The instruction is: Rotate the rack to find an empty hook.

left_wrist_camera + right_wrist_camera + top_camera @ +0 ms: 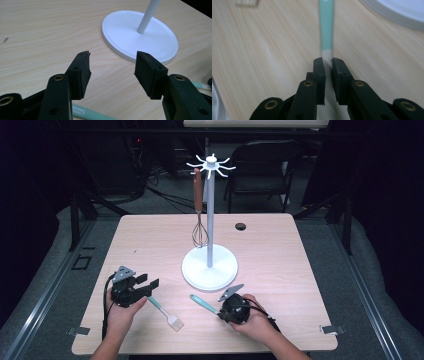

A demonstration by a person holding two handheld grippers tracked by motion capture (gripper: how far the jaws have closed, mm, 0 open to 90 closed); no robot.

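Note:
A white utensil stand (209,267) rises from mid-table, and a brown-handled whisk (199,215) hangs from one of its top hooks. Near the front edge lies a teal-handled utensil (202,302); my right gripper (220,309) is shut on its pale end, and in the right gripper view the handle (326,27) runs straight out from between the jaws (327,62). A teal-handled basting brush (162,309) lies to the left. My left gripper (148,282) hovers open over the brush's handle end (85,113), nothing between its jaws (112,60), facing the stand's base (140,37).
A round cable hole (240,226) sits in the table's far side. A dark chair (265,165) stands beyond the table. Metal clips (331,329) mark the front corners. The stand's base (402,10) is close to the right gripper's right.

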